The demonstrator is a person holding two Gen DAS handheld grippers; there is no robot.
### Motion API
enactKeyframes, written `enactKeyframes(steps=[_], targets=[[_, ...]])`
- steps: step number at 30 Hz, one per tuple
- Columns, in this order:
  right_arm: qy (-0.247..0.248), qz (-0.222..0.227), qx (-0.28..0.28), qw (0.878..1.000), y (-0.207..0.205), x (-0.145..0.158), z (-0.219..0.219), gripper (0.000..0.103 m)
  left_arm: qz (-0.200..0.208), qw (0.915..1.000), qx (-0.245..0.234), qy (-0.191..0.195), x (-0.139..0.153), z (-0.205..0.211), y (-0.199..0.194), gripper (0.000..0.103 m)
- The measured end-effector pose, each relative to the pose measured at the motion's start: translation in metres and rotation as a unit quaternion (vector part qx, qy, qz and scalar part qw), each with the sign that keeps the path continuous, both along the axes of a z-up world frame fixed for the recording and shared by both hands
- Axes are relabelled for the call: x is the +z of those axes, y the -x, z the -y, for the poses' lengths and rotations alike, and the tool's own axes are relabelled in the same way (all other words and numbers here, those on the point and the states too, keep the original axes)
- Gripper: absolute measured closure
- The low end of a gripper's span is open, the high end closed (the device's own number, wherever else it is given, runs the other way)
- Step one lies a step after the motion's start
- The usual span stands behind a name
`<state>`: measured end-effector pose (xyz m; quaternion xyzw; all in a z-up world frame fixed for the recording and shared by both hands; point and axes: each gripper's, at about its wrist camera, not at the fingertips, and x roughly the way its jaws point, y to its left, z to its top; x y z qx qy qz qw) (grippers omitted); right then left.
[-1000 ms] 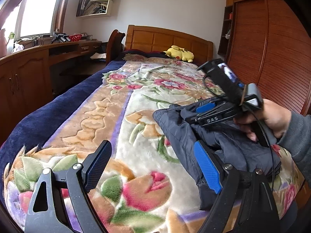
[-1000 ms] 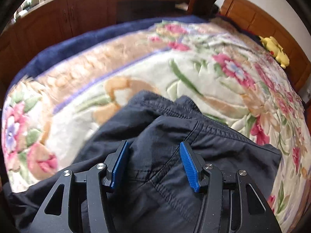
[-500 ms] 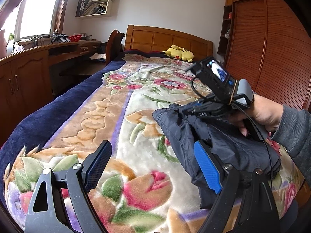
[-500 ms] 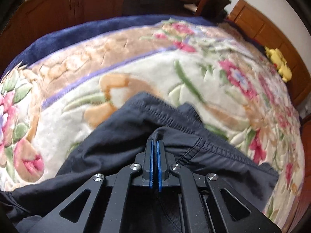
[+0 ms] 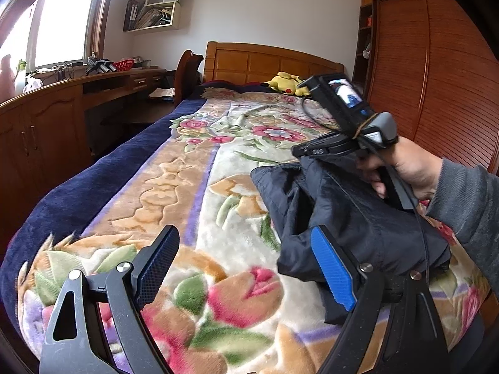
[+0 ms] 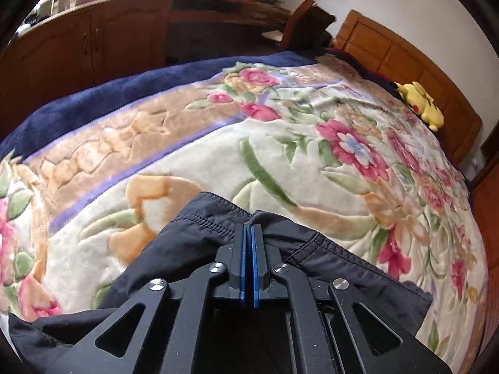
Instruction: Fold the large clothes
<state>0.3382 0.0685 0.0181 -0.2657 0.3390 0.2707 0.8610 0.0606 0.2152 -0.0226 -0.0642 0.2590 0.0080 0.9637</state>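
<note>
A dark navy garment lies folded in a bundle on the floral blanket at the bed's near right. My right gripper is shut on a fold of the garment near its stitched hem and lifts that fold off the bed. In the left wrist view the right gripper shows above the bundle, held by a hand. My left gripper is open and empty, low over the blanket, its right finger beside the garment's near edge.
A yellow plush toy lies by the wooden headboard. A wooden desk and cabinets run along the left, with a chair beside the bed. A wooden wardrobe stands on the right.
My right gripper closed on the garment's fold and has raised it, tilting up. My left gripper has stayed open and still.
</note>
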Motion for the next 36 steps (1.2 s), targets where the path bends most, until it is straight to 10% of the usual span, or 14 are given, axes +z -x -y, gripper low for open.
enactKeyframes(steps=[8,13,19,36], targets=[[-0.074,0.023,-0.011,0.997,0.056,0.035,0.053,0.09,0.006,0.9998,-0.013,-0.01,0.002,0.015,0.0,0.016],[-0.111,0.037,-0.016,0.993,0.102,0.043,0.103,0.055,0.001,0.9995,-0.023,-0.021,-0.001,0.029,-0.003,0.016],[-0.12,0.044,-0.027,0.991,0.132,0.032,0.166,0.042,-0.01,0.9989,-0.031,-0.034,-0.007,0.045,-0.004,0.016],[-0.124,0.023,-0.09,0.988,0.128,0.006,0.247,0.041,-0.06,0.9962,-0.042,-0.047,-0.037,0.073,0.0,0.016]])
